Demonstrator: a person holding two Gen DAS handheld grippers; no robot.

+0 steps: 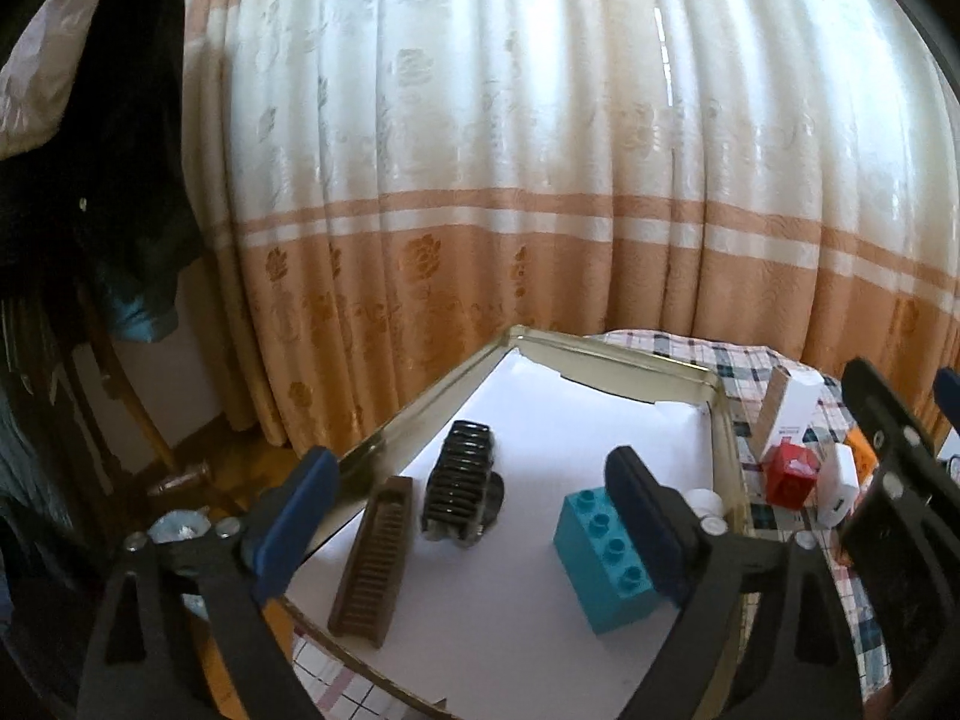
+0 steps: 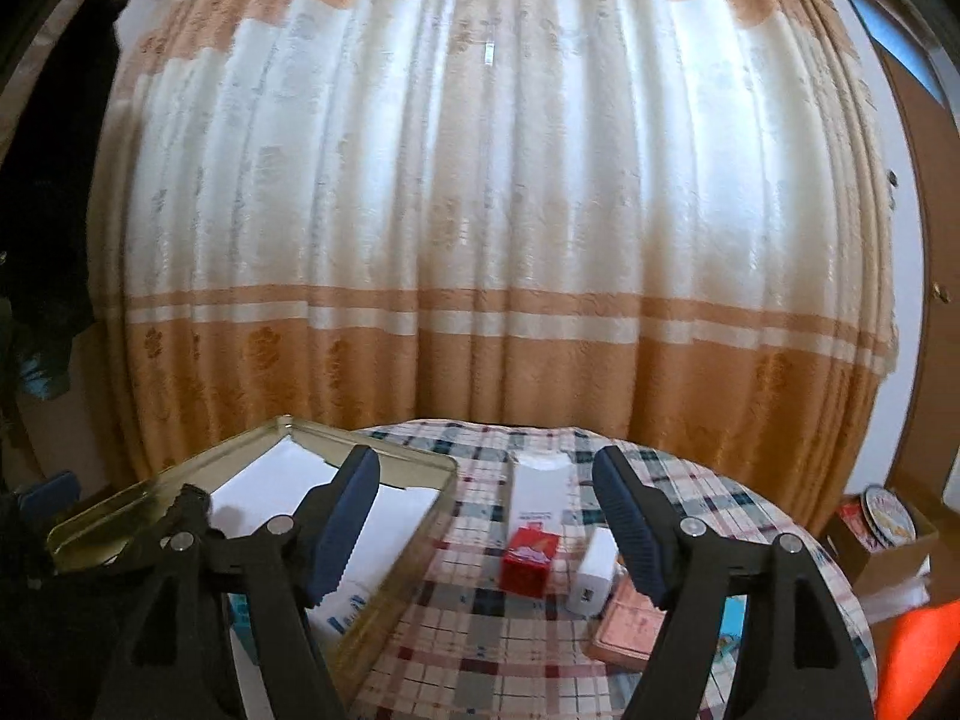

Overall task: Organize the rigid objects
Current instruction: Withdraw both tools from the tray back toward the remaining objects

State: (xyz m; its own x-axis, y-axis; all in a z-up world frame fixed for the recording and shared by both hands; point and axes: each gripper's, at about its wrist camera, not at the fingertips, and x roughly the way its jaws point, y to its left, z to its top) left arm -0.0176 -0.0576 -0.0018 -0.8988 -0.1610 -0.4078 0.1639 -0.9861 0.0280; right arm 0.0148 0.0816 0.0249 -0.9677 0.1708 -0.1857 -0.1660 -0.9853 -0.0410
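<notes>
You're hovering both grippers with jaws spread wide and empty: left gripper (image 1: 474,522) over the tin (image 1: 714,381), right gripper (image 2: 486,522) facing the red box (image 2: 528,558) on the tablecloth (image 2: 480,648). Next, likely be closing on that box.

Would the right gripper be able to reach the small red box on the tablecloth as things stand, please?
Probably yes. The right gripper is open and the red box sits between its fingers' line of sight, standing apart from the white carton behind and the white charger beside it, with nothing in front.
</notes>
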